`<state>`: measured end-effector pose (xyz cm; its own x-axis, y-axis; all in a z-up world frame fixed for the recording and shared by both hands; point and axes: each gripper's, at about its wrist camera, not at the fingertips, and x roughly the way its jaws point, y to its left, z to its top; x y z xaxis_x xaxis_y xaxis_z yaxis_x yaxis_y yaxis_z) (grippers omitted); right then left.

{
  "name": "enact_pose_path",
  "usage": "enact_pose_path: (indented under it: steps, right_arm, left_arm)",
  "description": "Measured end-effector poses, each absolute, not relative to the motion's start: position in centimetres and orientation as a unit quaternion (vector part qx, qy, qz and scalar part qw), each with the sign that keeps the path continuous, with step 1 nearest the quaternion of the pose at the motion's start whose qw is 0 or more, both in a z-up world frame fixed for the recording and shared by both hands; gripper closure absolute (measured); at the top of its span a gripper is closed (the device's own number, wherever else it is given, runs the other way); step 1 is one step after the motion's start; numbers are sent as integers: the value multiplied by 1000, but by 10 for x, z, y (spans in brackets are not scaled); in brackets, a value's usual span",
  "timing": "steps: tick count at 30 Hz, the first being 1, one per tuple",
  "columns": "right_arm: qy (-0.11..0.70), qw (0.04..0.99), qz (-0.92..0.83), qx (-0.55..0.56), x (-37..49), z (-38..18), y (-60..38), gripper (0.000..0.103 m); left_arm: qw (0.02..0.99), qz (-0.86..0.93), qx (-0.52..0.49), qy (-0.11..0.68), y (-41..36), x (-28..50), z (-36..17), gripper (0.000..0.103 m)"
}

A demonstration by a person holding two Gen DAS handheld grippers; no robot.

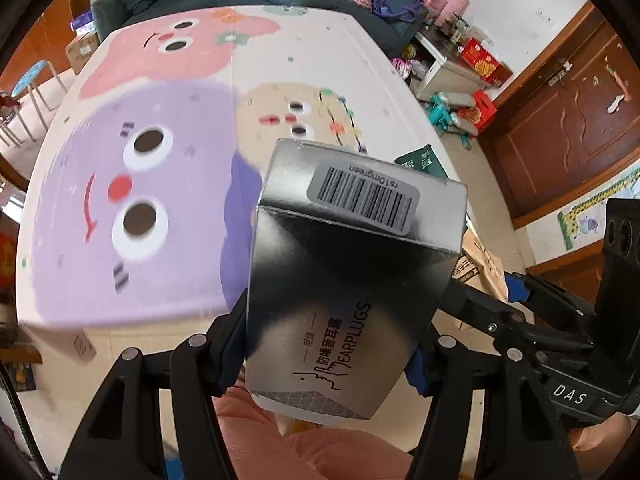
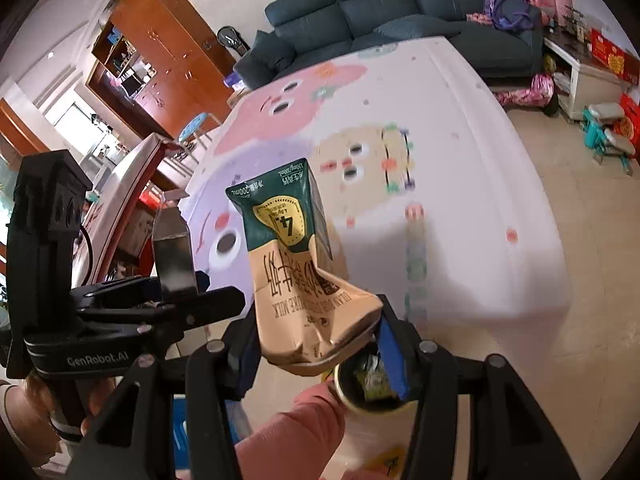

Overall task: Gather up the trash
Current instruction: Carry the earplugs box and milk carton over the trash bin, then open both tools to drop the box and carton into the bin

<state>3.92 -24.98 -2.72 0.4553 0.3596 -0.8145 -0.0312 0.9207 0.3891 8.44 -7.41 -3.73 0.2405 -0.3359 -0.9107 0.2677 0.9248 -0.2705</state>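
My left gripper (image 1: pixel 326 352) is shut on a silver earplugs box (image 1: pixel 344 264) with a barcode label, holding it above the near edge of the table. The right gripper (image 2: pixel 320 344) is shut on a crushed green and tan milk carton (image 2: pixel 296 264). Just below the carton stands a white bin with a gold rim (image 2: pixel 340 388), and crumpled trash lies inside it. In the right wrist view the left gripper (image 2: pixel 180 296) shows at the left with the silver box (image 2: pixel 172 248). The left wrist view shows the right gripper (image 1: pixel 480 312) at the right and the carton's green tip (image 1: pixel 420 160).
The table (image 1: pixel 304 52) wears a white cloth with pink, purple and beige cartoon faces. A dark sofa (image 2: pixel 380 8) stands behind it. Cardboard boxes (image 1: pixel 480 268) lie on the floor to the right, near a wooden door (image 1: pixel 568 120). A pink sleeve (image 2: pixel 288 432) lies under the grippers.
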Motion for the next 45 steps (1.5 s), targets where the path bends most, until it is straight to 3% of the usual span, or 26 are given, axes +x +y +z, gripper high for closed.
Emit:
enact_pose_path:
  steps: [12,24,31,34,36,45]
  right_arm:
    - [563,792,102,211,-29,-98,-245,52]
    - [667,696,-16,264,-41,-314,-249,51]
    - [680,677,-43,278,-14,-400,-251,49]
    - [684,671,-47,283,-2,-428,-252,49]
    - [685,670,-54,282,5,-440,-254,48]
    - [679,687,-44,257,-4,-439,-249,48]
  left_arm:
    - [738,-177,-10,651,-69,9,-102,40]
    - [668,-137,-25,731,-59,16,-301,40]
    - [655,-124,-43,744,-64,33,-396,38]
    - [656,-116,-48,744,-63,35,-418,26]
    - [666,-107,-61,735,-62,39,-426,11]
    - [696,-83,-54,711,-52,28,-418,10]
